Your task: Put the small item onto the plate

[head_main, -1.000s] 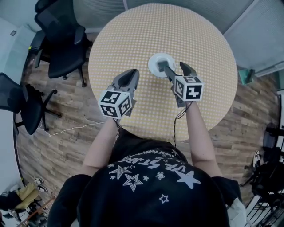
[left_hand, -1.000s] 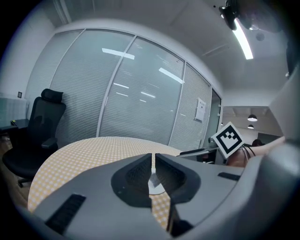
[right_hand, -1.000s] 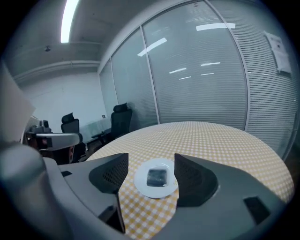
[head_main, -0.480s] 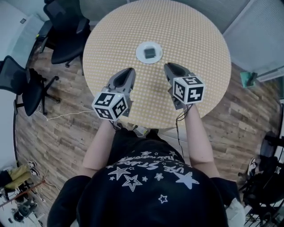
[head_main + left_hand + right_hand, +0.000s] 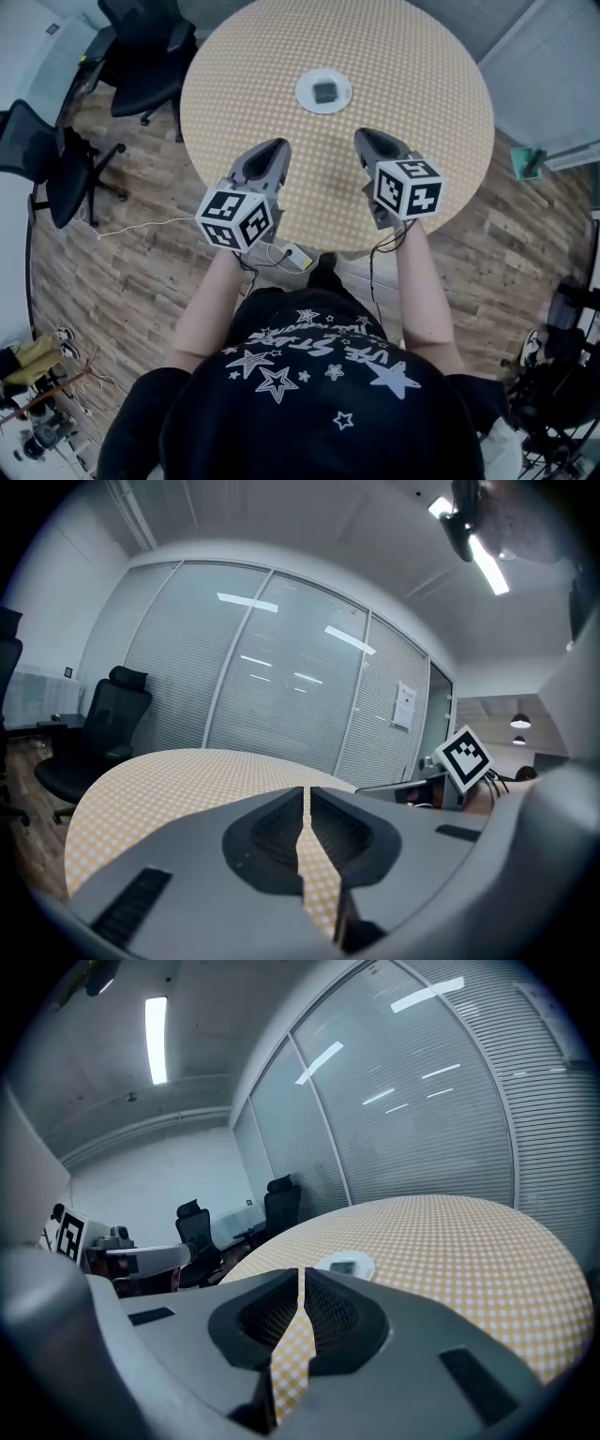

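A small dark grey square item (image 5: pixel 325 92) lies in the middle of a white round plate (image 5: pixel 308 99) on the round checked table (image 5: pixel 412 84). The plate also shows in the right gripper view (image 5: pixel 360 1270), with the item (image 5: pixel 343 1266) on it, beyond the jaws. My right gripper (image 5: pixel 365 139) hovers near the table's front edge, shut and empty, well short of the plate. My left gripper (image 5: pixel 278 148) hangs beside it to the left, also shut with nothing between its jaws (image 5: pixel 305 803).
Black office chairs (image 5: pixel 141 56) stand left of the table on the wooden floor. A white power strip with a cable (image 5: pixel 286 253) lies on the floor under the table's front edge. Glass walls with blinds (image 5: pixel 272 677) enclose the room.
My right gripper let go of the item on the plate, drew back toward the table's front edge and shut. The left gripper also drew back a little.
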`<control>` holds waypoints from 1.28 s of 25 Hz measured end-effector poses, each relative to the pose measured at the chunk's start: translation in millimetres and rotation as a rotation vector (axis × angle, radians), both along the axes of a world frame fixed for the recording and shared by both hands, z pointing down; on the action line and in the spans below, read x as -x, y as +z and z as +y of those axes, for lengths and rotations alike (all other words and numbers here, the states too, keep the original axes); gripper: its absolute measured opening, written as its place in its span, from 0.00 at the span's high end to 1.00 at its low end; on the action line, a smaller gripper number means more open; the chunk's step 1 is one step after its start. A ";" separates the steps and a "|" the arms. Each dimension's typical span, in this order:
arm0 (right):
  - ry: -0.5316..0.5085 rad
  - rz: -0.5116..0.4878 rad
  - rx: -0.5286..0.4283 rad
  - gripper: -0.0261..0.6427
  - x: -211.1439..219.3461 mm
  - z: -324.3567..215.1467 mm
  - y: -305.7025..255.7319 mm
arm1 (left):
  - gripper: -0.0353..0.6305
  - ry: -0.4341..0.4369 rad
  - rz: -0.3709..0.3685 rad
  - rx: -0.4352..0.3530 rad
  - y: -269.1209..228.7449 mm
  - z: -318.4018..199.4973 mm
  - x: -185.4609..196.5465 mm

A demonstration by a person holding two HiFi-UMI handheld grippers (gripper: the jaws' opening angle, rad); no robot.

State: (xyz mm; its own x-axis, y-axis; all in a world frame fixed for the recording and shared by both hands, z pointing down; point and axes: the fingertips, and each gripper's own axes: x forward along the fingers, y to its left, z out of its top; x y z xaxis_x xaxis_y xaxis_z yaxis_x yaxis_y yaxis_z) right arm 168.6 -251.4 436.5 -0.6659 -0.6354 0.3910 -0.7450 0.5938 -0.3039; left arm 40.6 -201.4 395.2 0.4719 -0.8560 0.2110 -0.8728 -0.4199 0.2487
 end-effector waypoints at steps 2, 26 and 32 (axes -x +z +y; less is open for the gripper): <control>0.004 0.006 -0.005 0.90 9.9 10.8 -2.4 | 0.90 0.013 0.005 0.004 1.6 12.4 7.6; 0.289 0.065 -0.164 0.91 77.3 261.4 -47.7 | 0.92 0.265 0.087 -0.086 -23.6 255.4 91.4; 0.315 0.058 -0.167 0.92 98.2 326.1 -51.1 | 0.93 0.288 0.077 -0.090 -24.7 311.9 118.6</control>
State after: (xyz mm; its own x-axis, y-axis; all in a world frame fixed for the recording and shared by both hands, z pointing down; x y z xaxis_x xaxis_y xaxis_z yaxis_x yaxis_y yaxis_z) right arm 70.4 74.8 385.3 -0.4069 -0.8643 0.2958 -0.9126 0.3703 -0.1734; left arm -78.0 110.5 370.5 0.7095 -0.6984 0.0945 -0.6947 -0.6706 0.2601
